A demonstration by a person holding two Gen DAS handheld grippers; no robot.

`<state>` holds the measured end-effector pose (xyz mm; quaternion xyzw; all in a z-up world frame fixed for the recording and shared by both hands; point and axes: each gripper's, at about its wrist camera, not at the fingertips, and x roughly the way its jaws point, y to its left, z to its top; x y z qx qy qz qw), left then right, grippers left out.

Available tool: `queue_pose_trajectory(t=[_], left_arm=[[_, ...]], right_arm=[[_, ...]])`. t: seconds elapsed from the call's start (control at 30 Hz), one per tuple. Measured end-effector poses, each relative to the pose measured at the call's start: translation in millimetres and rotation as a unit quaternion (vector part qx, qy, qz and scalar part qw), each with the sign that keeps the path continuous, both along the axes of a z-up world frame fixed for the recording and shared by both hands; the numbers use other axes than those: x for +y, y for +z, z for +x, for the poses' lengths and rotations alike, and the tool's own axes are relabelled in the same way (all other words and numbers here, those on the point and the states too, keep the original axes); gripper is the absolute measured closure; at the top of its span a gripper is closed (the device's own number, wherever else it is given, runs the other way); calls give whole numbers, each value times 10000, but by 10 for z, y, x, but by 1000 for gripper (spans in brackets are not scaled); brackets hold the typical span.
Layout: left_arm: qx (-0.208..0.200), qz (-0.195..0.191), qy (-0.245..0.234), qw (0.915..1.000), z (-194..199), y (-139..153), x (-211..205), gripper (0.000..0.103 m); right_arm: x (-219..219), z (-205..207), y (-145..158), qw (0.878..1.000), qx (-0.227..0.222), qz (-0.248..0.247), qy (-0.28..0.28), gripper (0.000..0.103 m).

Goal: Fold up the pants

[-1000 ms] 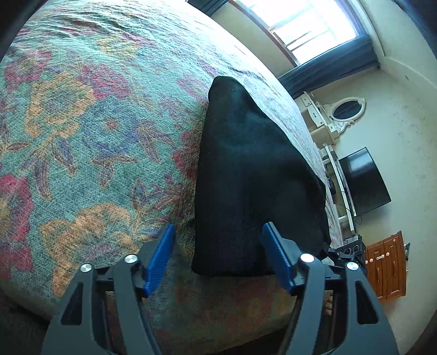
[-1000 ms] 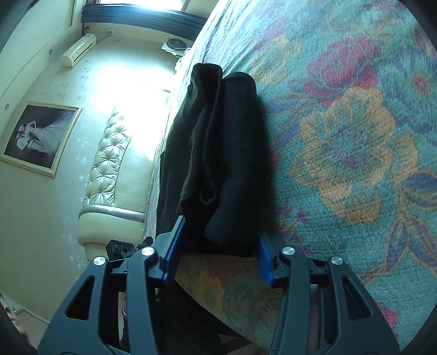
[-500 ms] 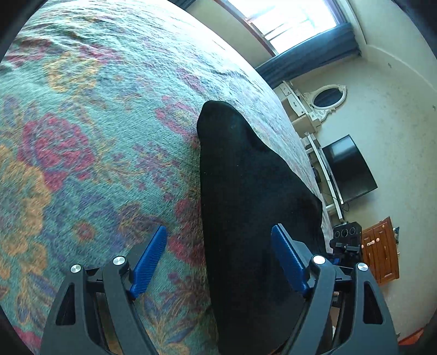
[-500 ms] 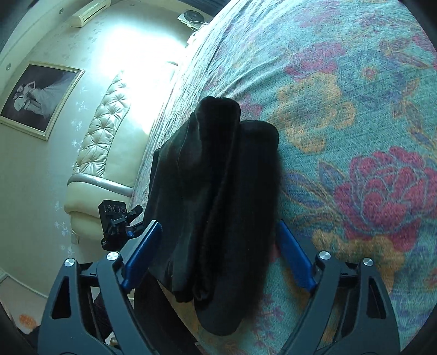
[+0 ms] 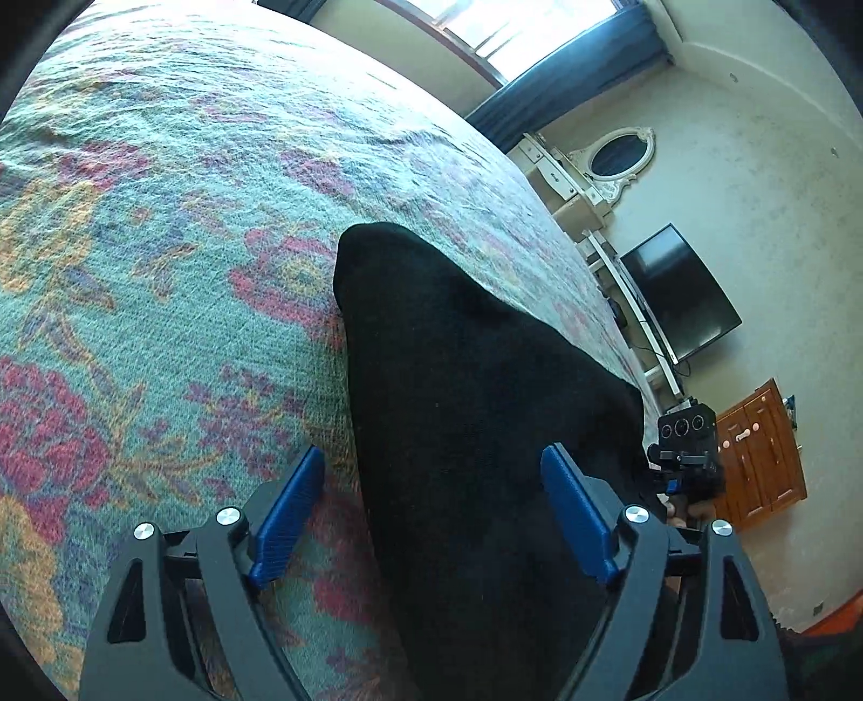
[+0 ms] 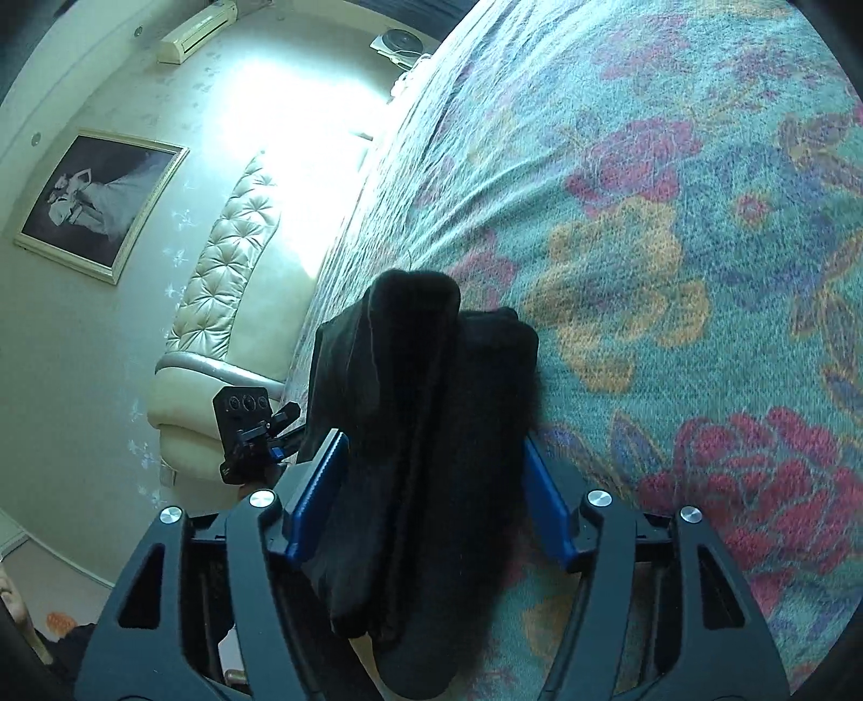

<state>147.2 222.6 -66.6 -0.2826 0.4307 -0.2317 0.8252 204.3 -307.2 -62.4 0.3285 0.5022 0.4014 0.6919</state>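
Left wrist view: the black pants (image 5: pixel 474 431) lie as a narrow, thick bundle on the floral bedspread (image 5: pixel 162 269), one end reaching between the fingers of the left gripper (image 5: pixel 431 512). Its jaws have just been opening and stand spread wide, the blue pads clear of the cloth on both sides.

From the right wrist, the pants (image 6: pixel 431 431) show as several stacked layers, with the right gripper (image 6: pixel 426 496) straddling the near end. Its jaws have just been closing a little; the left pad sits against the cloth, but I cannot tell whether the pair truly pinches it.

By my reckoning the folding is nearly done: the garment is already a compact packet, and what is left looks like a final tidying or simply letting go.

Beyond the bed, one side of the room has a tufted cream headboard (image 6: pixel 226 259) and a framed picture (image 6: pixel 97 205) on the wall; the other has a bright window (image 5: pixel 512 27) with dark curtains, an oval mirror (image 5: pixel 620 156), a dark television (image 5: pixel 679 302) and a wooden cabinet (image 5: pixel 760 458).
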Motion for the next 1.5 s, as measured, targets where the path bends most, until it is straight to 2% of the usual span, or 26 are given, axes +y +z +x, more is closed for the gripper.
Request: queue_pose_trajectory(t=[0.13,0.2,0.27,0.33,0.37,0.47,0.53,0.63,0.83,1.5], left_arm=[[49,176,-3,9998,290,13,-80,21],[88,234,-2,9997,410,8,-109,21],[97,303,6,9995,509,1,-145,21],[99,266,48,9996,597,-2,-151,21],[90,211,56,9997,622,-12,-138,21],[59,149,-8,9999,691,-32,-93,22],[42,448,-28,9990,715,-40,-111,41],[9,535,-48,9986,704,-58,-65,52],[-148,747,32,9971,652,-54,-79,55],[-232,715,56,9972,616,-37,-35,55]], right_arm=[[63,248,47,9998,20,78,-197,25],[109,370,26,9998,68,22,-193,27],[138,449,-21,9996,160,-157,-186,50],[144,503,-89,9993,276,-223,-139,61],[125,517,-116,9992,309,-210,-109,65],[72,526,-180,9992,367,-127,-76,69],[45,542,-203,9992,376,-78,-69,69],[-67,520,-255,9993,376,-2,-74,70],[-100,511,-260,9994,340,21,-100,70],[-102,498,-199,9992,348,11,-171,70]])
